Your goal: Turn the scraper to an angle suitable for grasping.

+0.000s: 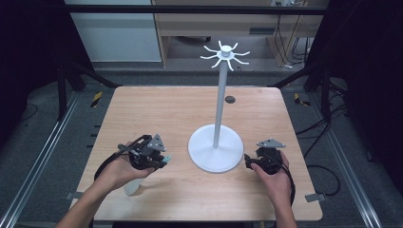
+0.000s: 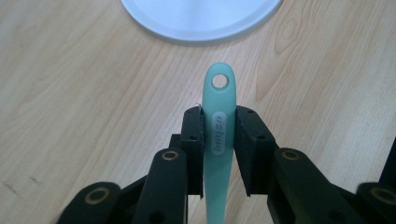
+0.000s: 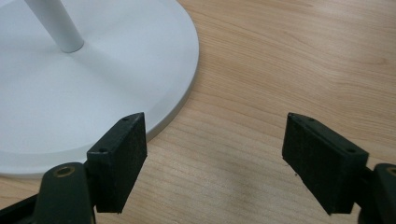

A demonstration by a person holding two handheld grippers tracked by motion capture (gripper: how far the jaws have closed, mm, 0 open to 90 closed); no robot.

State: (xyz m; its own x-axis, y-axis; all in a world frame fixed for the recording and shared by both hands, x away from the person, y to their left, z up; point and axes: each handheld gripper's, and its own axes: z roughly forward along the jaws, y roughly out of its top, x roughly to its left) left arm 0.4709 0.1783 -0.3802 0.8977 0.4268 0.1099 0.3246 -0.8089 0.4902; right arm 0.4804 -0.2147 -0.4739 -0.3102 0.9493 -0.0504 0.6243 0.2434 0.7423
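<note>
A mint-green utensil handle [image 2: 219, 100] with a hanging hole at its tip is clamped between the jaws of my left gripper [image 2: 219, 123]. In the high view this left gripper [image 1: 163, 159] is left of the stand's base, the handle tip [image 1: 167, 159] pointing toward it, and the utensil's pale head [image 1: 132, 186] sticks out below the hand. A white stand [image 1: 218, 104] has a round base [image 1: 214, 154] and a ring of hooks [image 1: 225, 54] on top. My right gripper [image 1: 247, 160] is open just right of the base [image 3: 93, 93], nothing between its jaws [image 3: 215, 140].
The wooden table [image 1: 157, 109] has a small dark round hole [image 1: 230, 99] at the back behind the stand. The stand's base [image 2: 201, 18] lies just ahead of the left gripper. Black frame bars and cables surround the table.
</note>
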